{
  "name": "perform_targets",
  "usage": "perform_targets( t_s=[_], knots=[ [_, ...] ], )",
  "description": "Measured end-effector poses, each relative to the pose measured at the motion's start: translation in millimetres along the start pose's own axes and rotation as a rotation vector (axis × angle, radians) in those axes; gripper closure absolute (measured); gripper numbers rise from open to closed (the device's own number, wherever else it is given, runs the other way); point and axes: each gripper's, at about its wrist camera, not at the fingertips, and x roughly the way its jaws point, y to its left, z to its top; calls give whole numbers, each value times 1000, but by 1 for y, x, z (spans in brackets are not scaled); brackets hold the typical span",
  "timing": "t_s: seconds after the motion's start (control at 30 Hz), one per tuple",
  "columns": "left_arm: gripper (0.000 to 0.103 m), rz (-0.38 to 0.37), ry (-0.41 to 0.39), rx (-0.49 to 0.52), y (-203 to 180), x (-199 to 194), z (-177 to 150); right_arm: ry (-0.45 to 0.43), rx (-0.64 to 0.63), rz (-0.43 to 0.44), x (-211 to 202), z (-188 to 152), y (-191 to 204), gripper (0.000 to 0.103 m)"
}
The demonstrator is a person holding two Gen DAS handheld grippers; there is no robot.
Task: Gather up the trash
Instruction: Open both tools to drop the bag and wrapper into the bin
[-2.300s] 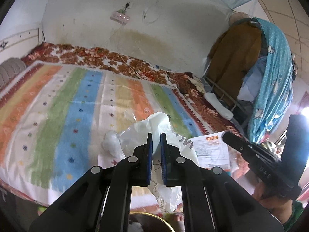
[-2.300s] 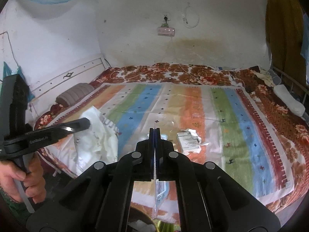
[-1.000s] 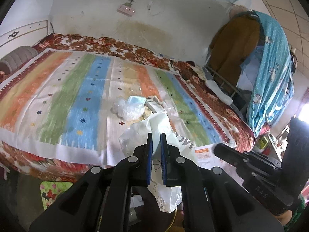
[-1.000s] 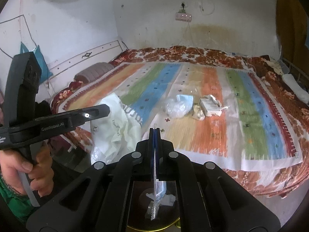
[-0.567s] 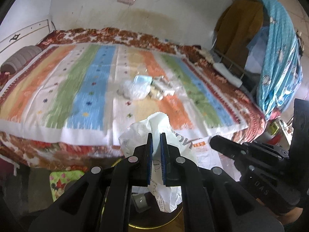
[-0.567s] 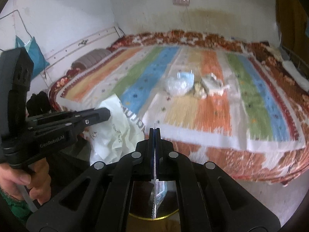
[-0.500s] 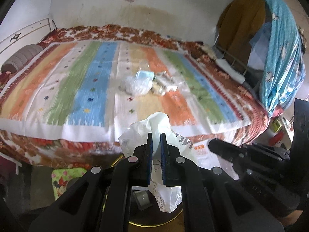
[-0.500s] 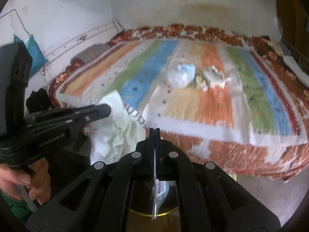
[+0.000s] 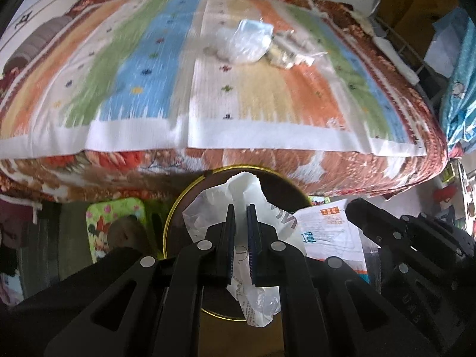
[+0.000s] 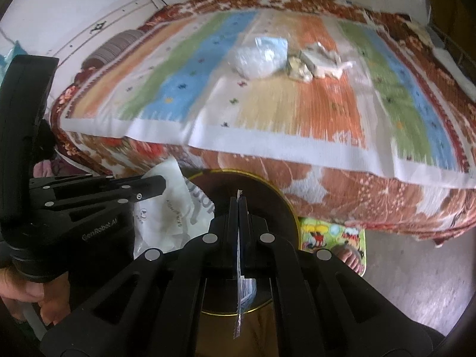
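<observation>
My left gripper (image 9: 239, 208) is shut on a crumpled white plastic bag (image 9: 208, 208), held over a round bin with a gold rim (image 9: 169, 220). My right gripper (image 10: 238, 200) is shut on a thin flat packet (image 10: 239, 303) that hangs edge-on over the same bin (image 10: 290, 208). The packet's printed face shows in the left wrist view (image 9: 330, 235), with the right gripper (image 9: 354, 205) beside it. The bag (image 10: 166, 211) and left gripper (image 10: 160, 184) show in the right wrist view. More trash lies on the bed: a clear plastic bag (image 9: 244, 44) and crumpled wrappers (image 9: 291, 56).
The striped bedspread (image 9: 148, 68) ends at the bed's near edge just beyond the bin. A green cartoon mat (image 10: 336, 238) lies on the floor by the bin. Clothes hang at the right (image 9: 458, 68). A grey pillow (image 10: 116, 49) lies at the bed's far left.
Both grippers have drawn back from the bed and dropped, still holding the bag and the packet. The bin now lies right under them and the bed's trash is farther off.
</observation>
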Motion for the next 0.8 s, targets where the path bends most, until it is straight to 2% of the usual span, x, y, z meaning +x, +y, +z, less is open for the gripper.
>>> perform_targets(
  t_s=[0.37, 0.4, 0.43, 0.5, 0.6, 0.8],
  knots=[
    [96, 6, 85, -53, 4, 26, 8, 89, 90, 4, 35, 4, -17, 102],
    [92, -2, 92, -53, 4, 28, 8, 90, 103, 4, 36, 4, -20, 95],
    [81, -19, 98, -59, 5, 29, 10, 91, 117, 5, 37, 5, -22, 90],
    [67, -37, 90, -88, 11, 26, 13, 89, 128, 9, 38, 6, -23, 78],
    [61, -50, 73, -119, 16, 21, 17, 85, 132, 9, 37, 7, -24, 73],
    [40, -74, 13, -169, 27, 7, 27, 79, 142, 14, 36, 10, -29, 62]
  ],
)
